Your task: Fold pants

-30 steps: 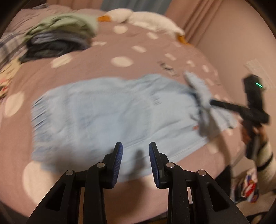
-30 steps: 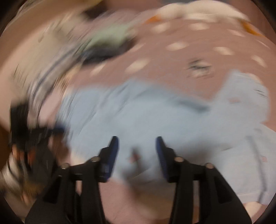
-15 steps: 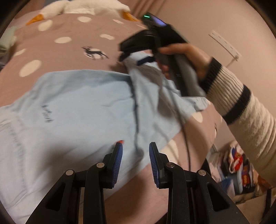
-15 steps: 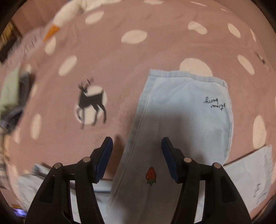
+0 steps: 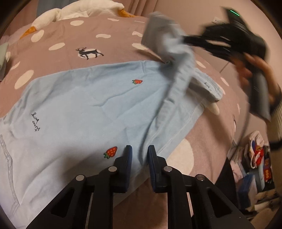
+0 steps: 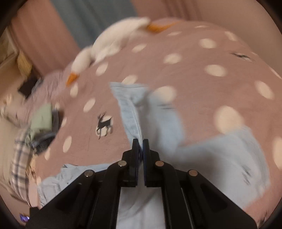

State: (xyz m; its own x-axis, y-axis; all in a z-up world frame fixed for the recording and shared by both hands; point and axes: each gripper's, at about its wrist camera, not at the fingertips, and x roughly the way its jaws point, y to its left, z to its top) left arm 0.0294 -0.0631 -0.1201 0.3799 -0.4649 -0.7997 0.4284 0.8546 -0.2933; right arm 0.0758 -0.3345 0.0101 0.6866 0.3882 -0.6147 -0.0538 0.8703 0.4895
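Light blue pants (image 5: 84, 109) with small strawberry patches lie spread on the bed. My left gripper (image 5: 139, 153) is open, low over the near edge of the pants, by a fold of cloth. My right gripper (image 6: 140, 146) is shut on one pant leg (image 6: 132, 112) and holds it lifted off the bed. The left wrist view shows that gripper (image 5: 186, 39) at the upper right, with the lifted leg (image 5: 169, 45) hanging from it, blurred by motion.
The bed has a pink cover (image 5: 109, 22) with cream dots and deer prints. A white goose plush (image 5: 74, 10) lies at the far end. A stack of folded clothes (image 6: 42, 123) sits at the left. Bags and clutter (image 5: 255, 158) are on the floor beyond the bed's right edge.
My right gripper has shut on the pant leg and raised it off the bed. My left gripper has stayed open near the pants' near edge.
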